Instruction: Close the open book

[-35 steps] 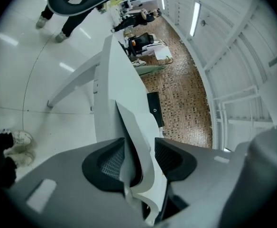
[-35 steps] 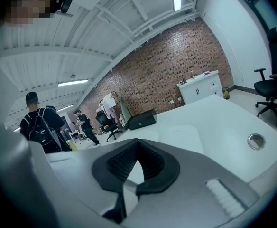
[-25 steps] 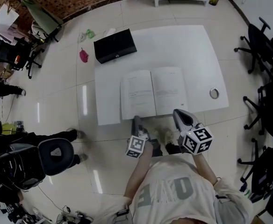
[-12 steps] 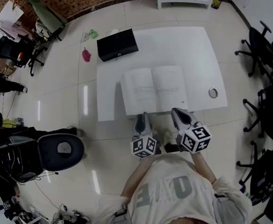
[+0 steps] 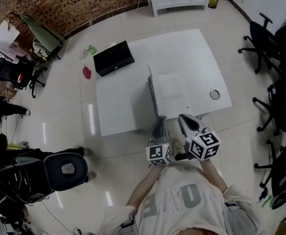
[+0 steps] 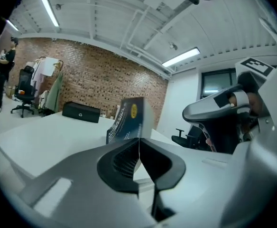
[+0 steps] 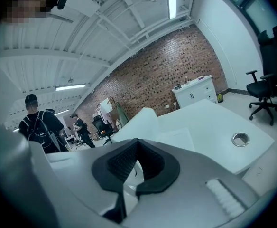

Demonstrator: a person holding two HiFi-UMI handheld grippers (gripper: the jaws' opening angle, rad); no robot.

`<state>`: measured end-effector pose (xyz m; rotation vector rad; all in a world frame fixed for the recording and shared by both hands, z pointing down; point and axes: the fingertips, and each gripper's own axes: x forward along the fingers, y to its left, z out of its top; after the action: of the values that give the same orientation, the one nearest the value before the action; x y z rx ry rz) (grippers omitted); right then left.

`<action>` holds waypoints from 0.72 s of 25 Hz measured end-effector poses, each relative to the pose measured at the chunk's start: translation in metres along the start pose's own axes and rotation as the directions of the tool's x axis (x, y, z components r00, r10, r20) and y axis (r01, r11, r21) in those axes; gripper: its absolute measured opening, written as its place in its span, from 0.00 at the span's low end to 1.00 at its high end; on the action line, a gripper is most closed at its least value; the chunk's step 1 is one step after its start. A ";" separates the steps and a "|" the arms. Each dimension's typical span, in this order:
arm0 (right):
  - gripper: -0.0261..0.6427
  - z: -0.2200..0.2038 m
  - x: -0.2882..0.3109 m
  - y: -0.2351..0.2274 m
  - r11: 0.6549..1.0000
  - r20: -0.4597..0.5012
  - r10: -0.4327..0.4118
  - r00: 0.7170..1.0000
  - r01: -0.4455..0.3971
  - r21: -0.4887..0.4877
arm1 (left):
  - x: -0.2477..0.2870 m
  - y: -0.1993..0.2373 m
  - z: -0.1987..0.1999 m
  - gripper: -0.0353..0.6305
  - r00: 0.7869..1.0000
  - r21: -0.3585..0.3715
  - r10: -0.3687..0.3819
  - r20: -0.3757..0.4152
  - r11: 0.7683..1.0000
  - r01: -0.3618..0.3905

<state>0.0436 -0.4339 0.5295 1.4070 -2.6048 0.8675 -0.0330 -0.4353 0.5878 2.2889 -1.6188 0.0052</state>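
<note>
1. office chair (image 5: 67, 168): black with a grey seat, on the floor at the lower left, well apart from the surface.
2. pink object (image 5: 86, 72): small, on the floor just off the surface's far-left corner. Too small to tell what it is.
3. black case (image 5: 113, 58): flat and rectangular, lying at the far-left corner of the surface.
4. surface (image 5: 118, 111): a white, roughly square top that carries the case, the book and the ring.
5. book (image 5: 171, 89): near the middle of the surface, toward its near edge, and half shut. The right half lies flat with pages up. The left half stands roughly upright along the spine, its dark cover with a round yellow mark facing left.
6. left gripper (image 5: 158, 119): at the near end of the raised half. The fingers have just been closing and now press together on that half's near edge, which shows as a thin pale line between them.
7. right gripper (image 5: 184, 118): just beside the left gripper, at the surface's near edge by the flat half's near corner. The fingers meet at the tips with nothing clamped. Whether it touches the book cannot be told.
8. metal ring (image 5: 214, 94): flat on the surface near the right edge, apart from the book.
9. swivel chairs (image 5: 258, 38): black, on the floor along the right side.
</note>
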 end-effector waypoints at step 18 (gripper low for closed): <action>0.04 0.011 -0.027 -0.024 0.996 0.058 -0.086 0.995 0.084 0.027 | 0.015 -0.042 0.029 0.05 0.991 0.119 -0.124 0.055 0.986 0.117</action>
<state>0.0807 -0.4294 0.5225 1.5606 -2.5629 0.8624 0.0048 -0.4444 0.5518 2.4949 -1.5436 -0.0014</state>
